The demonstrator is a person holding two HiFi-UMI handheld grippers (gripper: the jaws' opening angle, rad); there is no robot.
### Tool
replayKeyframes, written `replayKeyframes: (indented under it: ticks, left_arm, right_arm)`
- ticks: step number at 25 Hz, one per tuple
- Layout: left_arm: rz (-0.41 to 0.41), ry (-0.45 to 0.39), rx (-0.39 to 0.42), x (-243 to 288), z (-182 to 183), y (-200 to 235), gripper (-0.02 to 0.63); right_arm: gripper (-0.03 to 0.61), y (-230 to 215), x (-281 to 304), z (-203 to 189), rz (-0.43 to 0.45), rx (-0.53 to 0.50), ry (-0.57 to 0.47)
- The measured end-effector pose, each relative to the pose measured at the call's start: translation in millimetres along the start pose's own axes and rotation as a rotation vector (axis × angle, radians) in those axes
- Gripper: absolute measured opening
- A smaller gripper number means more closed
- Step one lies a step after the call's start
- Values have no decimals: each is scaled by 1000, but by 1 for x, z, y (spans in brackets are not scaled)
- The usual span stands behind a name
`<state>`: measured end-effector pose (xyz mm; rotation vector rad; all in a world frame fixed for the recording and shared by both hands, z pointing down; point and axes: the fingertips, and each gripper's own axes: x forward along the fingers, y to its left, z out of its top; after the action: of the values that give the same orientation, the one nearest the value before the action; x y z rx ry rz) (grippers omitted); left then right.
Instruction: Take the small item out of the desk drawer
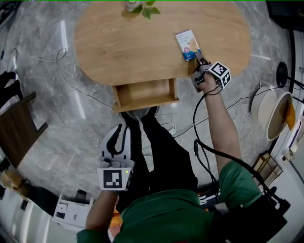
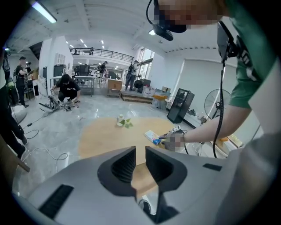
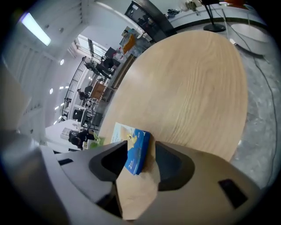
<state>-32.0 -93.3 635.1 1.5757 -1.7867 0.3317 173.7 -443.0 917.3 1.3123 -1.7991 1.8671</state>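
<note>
Small box (image 1: pixel 187 45), blue and white carton, lies flat on the oval wooden desk (image 1: pixel 128 47), at about 2 o'clock on the top, near the right edge. It is out of the drawer.

Right gripper (image 1: pixel 199 56) is at the box's near end, at 5 o'clock from it. In the right gripper view its tongs are wide, with the blue end of the box between them. A clear gap shows on the right side, so there's no squeeze on it.

Drawer (image 1: pixel 145 92) is pulled open at the desk's 6 o'clock edge.

Left gripper (image 1: pixel 118 135) is at 7 o'clock in the head view, over the floor beside the person's legs, well apart from desk and drawer. Its tongs stand narrowly apart with nothing between them.

Small potted plant (image 1: pixel 142 7) sits at the desk's 12 o'clock edge.
</note>
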Motion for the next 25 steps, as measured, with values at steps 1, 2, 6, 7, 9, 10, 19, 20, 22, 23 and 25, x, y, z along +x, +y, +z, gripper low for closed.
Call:
replayKeyframes:
  ticks: [1,2,6,7,9,10,19,20,22,23,25]
  left_arm:
    - [-4,-4,0,0,2,-1,80]
    - [-9,-9,3,-1,4,-1,80]
    - [-25,-26,18,-3,17,-3,81]
    - [-25,-36,23,-4,24,-4,80]
    - [-23,-69,32,-7,44,-8,80]
    - [-27,-95,37,-9,58,-12,80]
    - [-45,-275,137,-60,200,-51,80]
    - [-41,-290,148,-68,216,-53,80]
    - [-31,-335,167,-80,251,-56,81]
    - [-25,-365,179,-84,271,-55,81]
    - [-8,-431,208,-93,313,-55,80]
  right_arm:
    - [225,1,-2,-1,-8,-25,11]
    - [255,3,-6,-2,-12,-54,18]
    - [251,31,-41,3,12,-190,1]
    - [233,43,-55,6,22,-234,-13]
    - [167,72,-89,10,44,-324,-50]
    - [139,88,-109,11,60,-368,-68]
    - [55,234,-286,-10,192,-802,-179]
    - [55,252,-306,-11,210,-833,-193]
    - [55,293,-340,-6,255,-895,-248]
    - [55,316,-354,1,283,-925,-287]
    - [55,364,-380,15,344,-977,-373]
